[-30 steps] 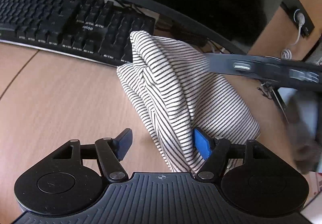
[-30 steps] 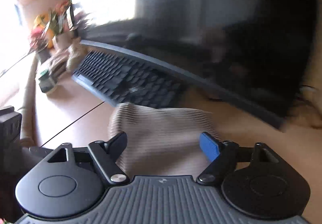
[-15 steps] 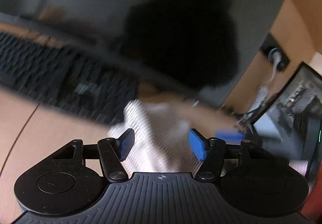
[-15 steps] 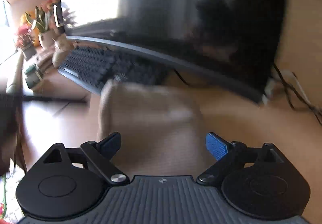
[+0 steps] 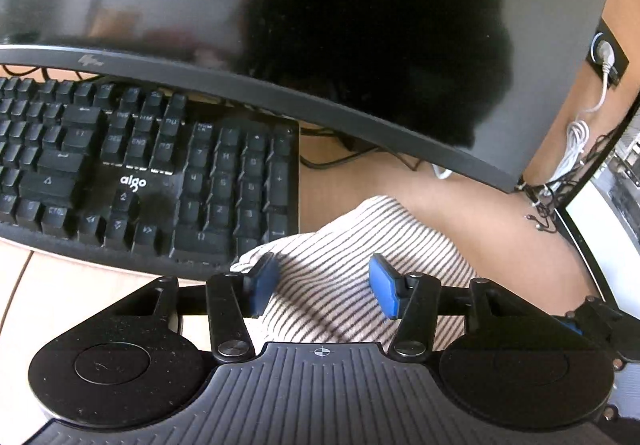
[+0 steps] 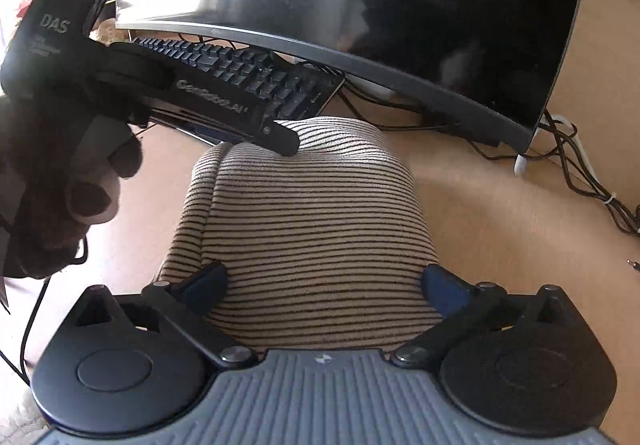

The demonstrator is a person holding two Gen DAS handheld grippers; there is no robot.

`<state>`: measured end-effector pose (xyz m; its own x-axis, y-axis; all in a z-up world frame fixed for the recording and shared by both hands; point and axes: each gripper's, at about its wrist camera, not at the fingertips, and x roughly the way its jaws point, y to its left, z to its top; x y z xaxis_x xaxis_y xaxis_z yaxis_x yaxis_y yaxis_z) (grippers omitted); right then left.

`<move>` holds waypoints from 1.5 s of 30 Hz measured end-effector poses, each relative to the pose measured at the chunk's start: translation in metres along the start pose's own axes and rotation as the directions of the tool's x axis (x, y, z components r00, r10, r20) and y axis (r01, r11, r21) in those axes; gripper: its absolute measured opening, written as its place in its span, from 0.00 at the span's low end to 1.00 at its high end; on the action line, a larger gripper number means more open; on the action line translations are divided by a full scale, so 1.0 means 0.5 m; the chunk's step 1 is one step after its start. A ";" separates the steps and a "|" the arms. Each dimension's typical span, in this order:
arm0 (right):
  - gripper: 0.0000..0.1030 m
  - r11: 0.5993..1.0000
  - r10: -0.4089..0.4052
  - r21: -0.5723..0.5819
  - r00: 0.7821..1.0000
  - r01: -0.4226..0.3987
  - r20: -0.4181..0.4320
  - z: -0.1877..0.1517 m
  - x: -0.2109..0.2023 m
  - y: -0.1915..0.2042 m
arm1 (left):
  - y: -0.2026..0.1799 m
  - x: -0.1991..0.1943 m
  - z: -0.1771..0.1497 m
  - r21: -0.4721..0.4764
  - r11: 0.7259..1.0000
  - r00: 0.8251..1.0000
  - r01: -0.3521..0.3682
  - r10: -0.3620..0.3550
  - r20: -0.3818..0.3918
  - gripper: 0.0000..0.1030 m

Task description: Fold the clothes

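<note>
In front of the curved monitor (image 6: 400,5), on the wooden tabletop (image 6: 500,213), lies the striped garment (image 6: 308,221), folded into a compact bundle with rounded edges. Its far end sits just below the monitor's lower edge, and its far left corner rests beside the right end of the black keyboard (image 5: 140,173), touching or overlapping that corner.

The right tool (image 6: 324,285) hangs over the near end of the garment with its jaws spread as wide as they go; they have just been opening. The striped cloth fills the space between the two blue pads, yet neither pad presses it, so the fabric lies free.

The left tool (image 5: 324,281) is over the garment's far left part, close to the keyboard. Its jaws stand about halfway apart and have just been closing. Cloth shows between the blue pads (image 5: 264,281), and the left pad sits right at the fabric's edge, but the pads do not pinch it. In the right wrist view the left tool (image 6: 280,137) reaches in from the left of the garment, its dark finger tip down on the far edge of the bundle, held by a gloved hand (image 6: 60,185).

A tangle of cables (image 6: 580,165) lies right of the monitor.
</note>
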<state>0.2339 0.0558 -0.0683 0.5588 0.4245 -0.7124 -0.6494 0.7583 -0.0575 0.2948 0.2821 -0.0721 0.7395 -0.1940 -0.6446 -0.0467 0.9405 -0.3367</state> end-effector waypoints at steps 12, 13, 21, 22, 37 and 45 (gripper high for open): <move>1.00 0.976 0.167 0.134 0.984 -0.174 0.062 -0.022 -0.107 -0.124 | -0.147 -0.192 -0.077 -0.130 0.970 0.969 -0.203 0.219 0.117 0.91; 1.00 0.971 0.184 0.140 0.979 -0.194 0.084 -0.030 -0.124 -0.140 | -0.174 -0.210 -0.095 -0.146 0.962 0.960 -0.230 0.249 0.126 0.94; 1.00 0.948 0.217 0.194 0.957 -0.254 0.194 -0.088 -0.206 -0.254 | -0.372 -0.269 -0.236 -0.273 0.888 0.891 -0.371 0.423 0.164 1.00; 1.00 0.946 0.223 0.190 0.954 -0.261 0.202 -0.095 -0.211 -0.262 | -0.394 -0.269 -0.245 -0.265 0.886 0.885 -0.381 0.433 0.173 1.00; 1.00 0.961 0.255 0.034 0.929 -0.274 0.266 -0.158 -0.290 -0.287 | -0.535 -0.300 -0.317 -0.306 0.801 0.780 -0.515 0.586 0.220 1.00; 1.00 0.966 0.258 -0.047 0.924 -0.255 0.282 -0.153 -0.299 -0.285 | -0.565 -0.314 -0.324 -0.337 0.752 0.731 -0.566 0.647 0.217 1.00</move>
<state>0.2034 -0.1536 -0.0069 0.4944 0.7270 -0.4765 -0.7938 0.6009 0.0934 0.0831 0.0018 0.0131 0.6562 0.5275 -0.5396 -0.6799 0.7235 -0.1194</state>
